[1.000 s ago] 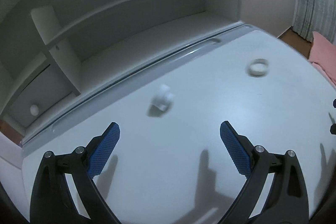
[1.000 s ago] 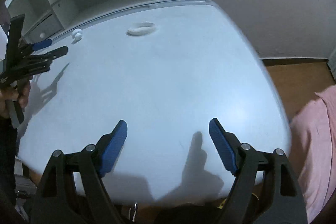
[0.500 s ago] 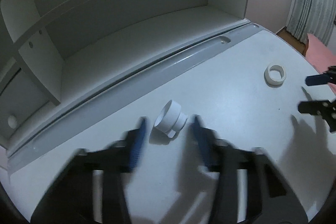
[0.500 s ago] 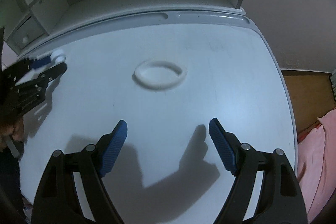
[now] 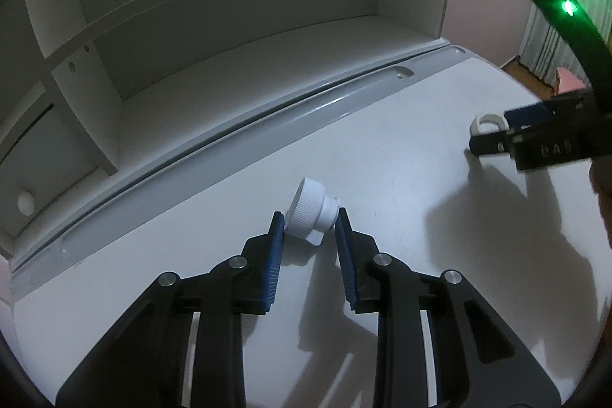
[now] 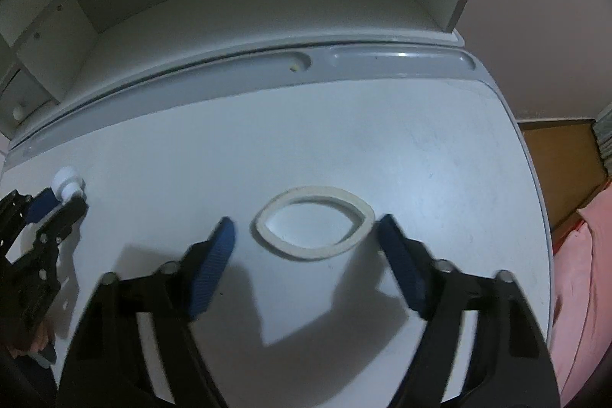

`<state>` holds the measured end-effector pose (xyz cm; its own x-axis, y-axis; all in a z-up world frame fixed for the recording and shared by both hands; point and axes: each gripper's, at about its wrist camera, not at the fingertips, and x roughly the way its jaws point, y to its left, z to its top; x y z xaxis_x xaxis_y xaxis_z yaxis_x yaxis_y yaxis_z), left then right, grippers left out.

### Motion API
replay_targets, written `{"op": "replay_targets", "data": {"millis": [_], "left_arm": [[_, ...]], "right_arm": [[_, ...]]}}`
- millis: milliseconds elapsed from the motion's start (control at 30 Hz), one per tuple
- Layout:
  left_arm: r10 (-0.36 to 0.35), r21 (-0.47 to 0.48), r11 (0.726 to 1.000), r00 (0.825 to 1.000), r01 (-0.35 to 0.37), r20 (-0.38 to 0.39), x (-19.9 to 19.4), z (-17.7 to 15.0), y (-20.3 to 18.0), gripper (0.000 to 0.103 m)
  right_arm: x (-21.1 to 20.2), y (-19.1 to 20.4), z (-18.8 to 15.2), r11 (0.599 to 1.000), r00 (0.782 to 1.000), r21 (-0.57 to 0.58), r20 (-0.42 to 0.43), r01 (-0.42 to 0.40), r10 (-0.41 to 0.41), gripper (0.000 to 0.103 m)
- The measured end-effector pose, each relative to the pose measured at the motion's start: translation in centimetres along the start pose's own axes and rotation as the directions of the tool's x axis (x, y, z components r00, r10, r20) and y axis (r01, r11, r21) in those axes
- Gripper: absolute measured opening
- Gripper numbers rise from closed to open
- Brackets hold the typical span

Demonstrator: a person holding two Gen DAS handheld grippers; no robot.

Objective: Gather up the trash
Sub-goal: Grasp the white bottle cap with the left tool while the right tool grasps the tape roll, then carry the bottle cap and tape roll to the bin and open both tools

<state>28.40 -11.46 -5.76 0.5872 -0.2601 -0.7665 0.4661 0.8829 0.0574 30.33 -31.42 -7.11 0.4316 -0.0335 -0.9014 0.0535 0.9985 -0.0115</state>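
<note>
Left gripper [image 5: 310, 222]: jaws, spread wide a second ago, have just been closing and now pinch the white bottle cap [image 5: 311, 208] lying on the desk [image 5: 401, 178]; pickup looks ready.

Right gripper [image 6: 306, 236]: jaws have just been narrowing, half-spread; flattened tape ring [image 6: 314, 221] lies between the tips, untouched, likely next.

a home bedroom: white desk [image 6: 420, 148] with star-cut shelf hutch [image 5: 229, 25], curtain [image 5: 550, 25], pink bedding [image 6: 585, 274].
</note>
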Motion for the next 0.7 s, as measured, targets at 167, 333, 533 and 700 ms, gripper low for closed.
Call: {"op": "replay_targets", "data": {"millis": [167,333,533,700], "left_arm": [[-0.012,0.001,1.000,1.000,0.012,0.011,-0.8,-0.2,0.0,0.025],[-0.036,0.015,0.999,0.999,0.036,0.020,-1.4,-0.1,-0.8,0.025],[-0.079,0.063,0.995,0.997,0.079,0.009,-3.2,-1.0,-4.1,0.025],[-0.172,0.183,0.970,0.984,0.162,0.038,-6.7,-1.1,-11.7,0.024]], "right_arm": [[0.0,-0.6,0.0,0.999,1.000,0.038,-0.016,0.004,-0.003,0.058],[-2.2,-2.0,-2.6,0.998,1.000,0.070,0.001,-0.006,0.006,0.058],[-6.8,-6.8,-9.0,0.993,1.000,0.115,0.026,0.010,-0.013,0.058],[-11.1,-12.7,-16.7,0.979,0.996,0.193,0.049,0.060,-0.071,0.058]]}}
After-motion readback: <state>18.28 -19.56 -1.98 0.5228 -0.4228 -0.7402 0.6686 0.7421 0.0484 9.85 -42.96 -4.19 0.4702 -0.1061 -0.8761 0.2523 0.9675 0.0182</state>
